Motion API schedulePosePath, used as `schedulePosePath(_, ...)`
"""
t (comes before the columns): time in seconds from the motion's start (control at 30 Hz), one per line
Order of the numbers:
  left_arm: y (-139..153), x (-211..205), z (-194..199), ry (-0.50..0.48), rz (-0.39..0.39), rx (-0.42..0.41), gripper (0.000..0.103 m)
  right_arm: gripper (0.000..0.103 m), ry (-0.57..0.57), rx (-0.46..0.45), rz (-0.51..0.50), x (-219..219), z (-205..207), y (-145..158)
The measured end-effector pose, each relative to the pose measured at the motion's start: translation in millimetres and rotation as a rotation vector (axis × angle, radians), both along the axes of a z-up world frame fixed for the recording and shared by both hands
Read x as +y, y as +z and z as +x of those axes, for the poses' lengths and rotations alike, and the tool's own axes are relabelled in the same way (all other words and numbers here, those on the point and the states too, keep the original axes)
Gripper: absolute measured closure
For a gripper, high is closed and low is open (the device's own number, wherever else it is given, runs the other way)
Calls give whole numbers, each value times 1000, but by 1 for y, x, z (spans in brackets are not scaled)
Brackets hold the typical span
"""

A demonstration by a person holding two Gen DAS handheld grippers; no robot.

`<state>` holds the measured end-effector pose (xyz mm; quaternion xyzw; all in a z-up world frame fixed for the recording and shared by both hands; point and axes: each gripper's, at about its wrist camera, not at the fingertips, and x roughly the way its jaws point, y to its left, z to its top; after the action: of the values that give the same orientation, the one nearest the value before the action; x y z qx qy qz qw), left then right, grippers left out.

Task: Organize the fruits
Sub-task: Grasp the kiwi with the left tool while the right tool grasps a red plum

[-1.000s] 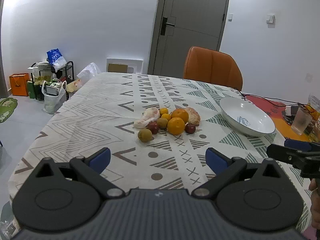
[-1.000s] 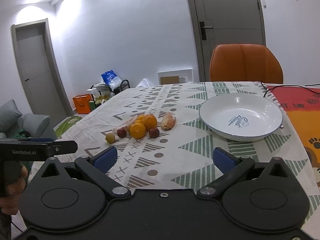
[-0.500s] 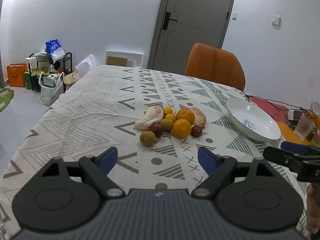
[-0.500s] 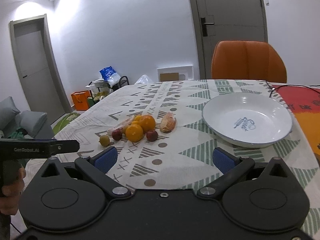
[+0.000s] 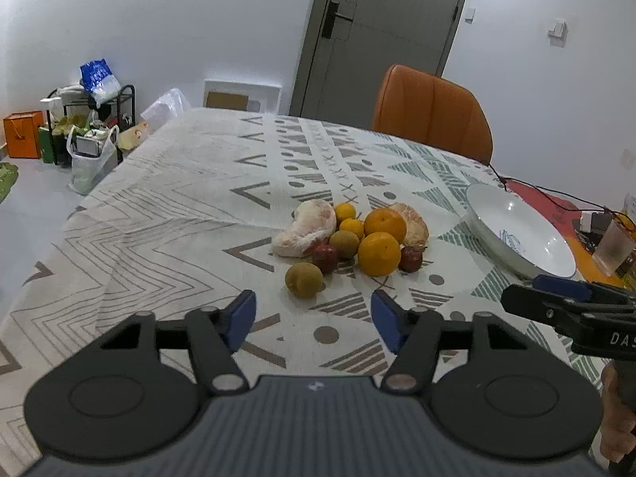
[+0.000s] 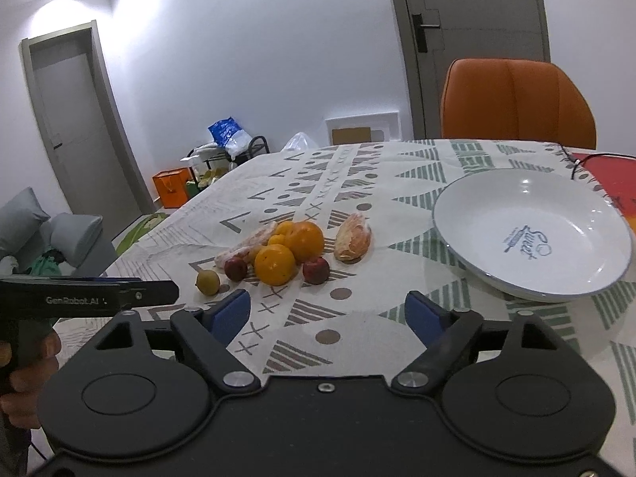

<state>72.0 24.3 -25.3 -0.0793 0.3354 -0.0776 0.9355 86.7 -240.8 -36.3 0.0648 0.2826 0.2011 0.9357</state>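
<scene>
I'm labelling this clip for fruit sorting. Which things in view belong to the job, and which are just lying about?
Job:
fruit pile
lone green fruit
white plate, nothing on it
left gripper, open
right gripper, open

Lying about:
orange chair
black cable
plastic cup
cluttered rack

At frame centre, bright orange oranges [image 5: 378, 253] sit with dark red fruits [image 5: 325, 257] and an olive-green one [image 5: 304, 279]. The tablecloth [image 5: 190, 214] is cream with grey and green geometric marks. At right, the plate [image 6: 532, 234] is white with blue lettering; the chair [image 6: 516, 103] above is orange.

Patterned table [image 5: 167, 214] w/ fruit pile [image 5: 353, 234], white plate [image 6: 532, 234]
</scene>
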Motion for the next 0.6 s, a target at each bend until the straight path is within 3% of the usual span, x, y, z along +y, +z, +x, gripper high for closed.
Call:
schedulePosePath(0.47,-17,-2,37,-12,5,32,50,40,31,43,-24,13,34,-11)
schedulePosePath(0.6,-21,-1,47,-14,10,43,51,41,39,54,-26,17,44,-14)
